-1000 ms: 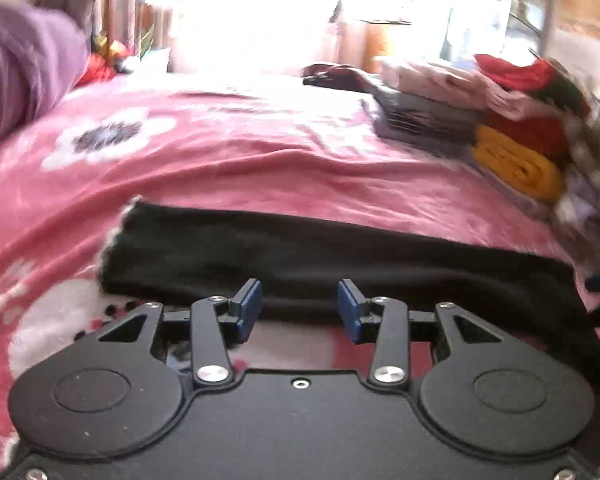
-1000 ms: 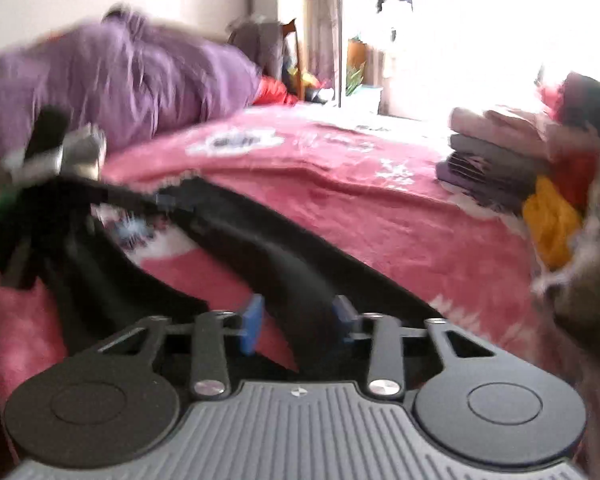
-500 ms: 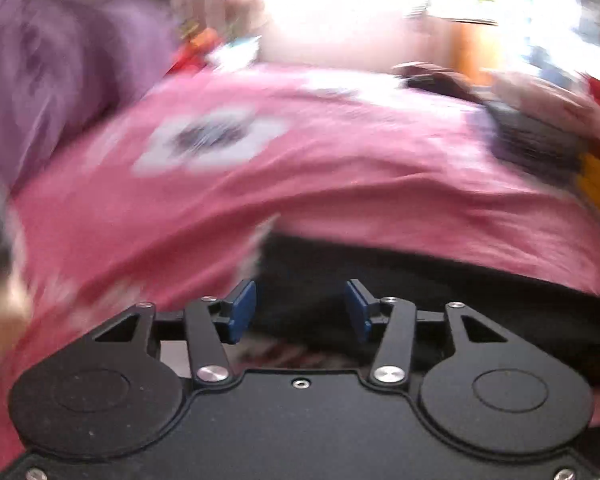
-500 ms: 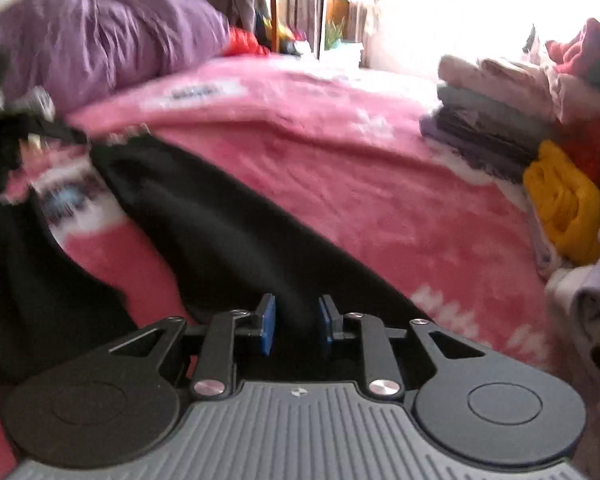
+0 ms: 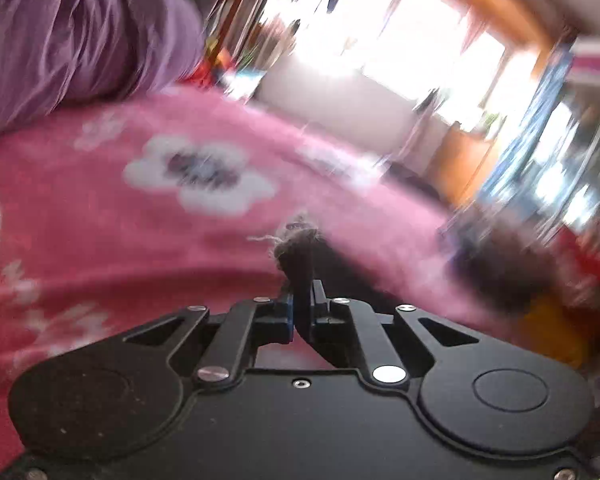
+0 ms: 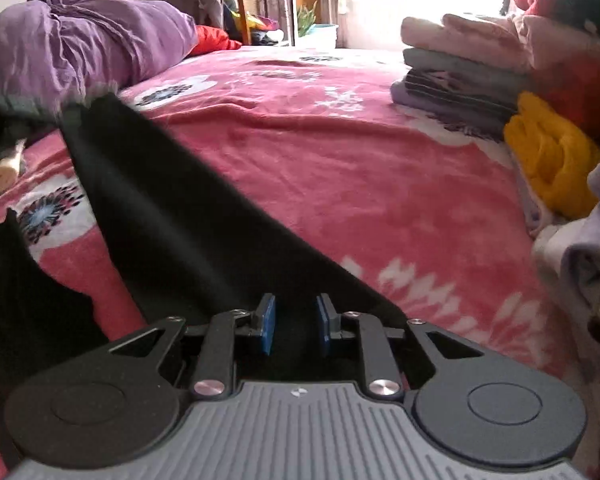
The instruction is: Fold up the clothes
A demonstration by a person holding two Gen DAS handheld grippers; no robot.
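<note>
A pair of black trousers [image 6: 172,208] lies stretched across the pink flowered bedspread [image 6: 340,152], one leg running from the upper left down to my right gripper [image 6: 296,328]. That gripper's blue pads stand close together with black cloth between them. In the blurred left wrist view, my left gripper [image 5: 302,300] is shut on the frayed end of the black trousers [image 5: 300,256], which sticks up between the fingers above the bedspread [image 5: 100,240]. A second black part [image 6: 28,300] lies at the lower left.
Purple bedding [image 6: 80,48] is heaped at the back left. A stack of folded clothes [image 6: 460,68] and a yellow garment [image 6: 552,160] line the right side of the bed. A chair and a bright window stand behind.
My left gripper went from open to shut on the trouser hem and swung left, tilting. My right gripper narrowed onto the black cloth near the waist.
</note>
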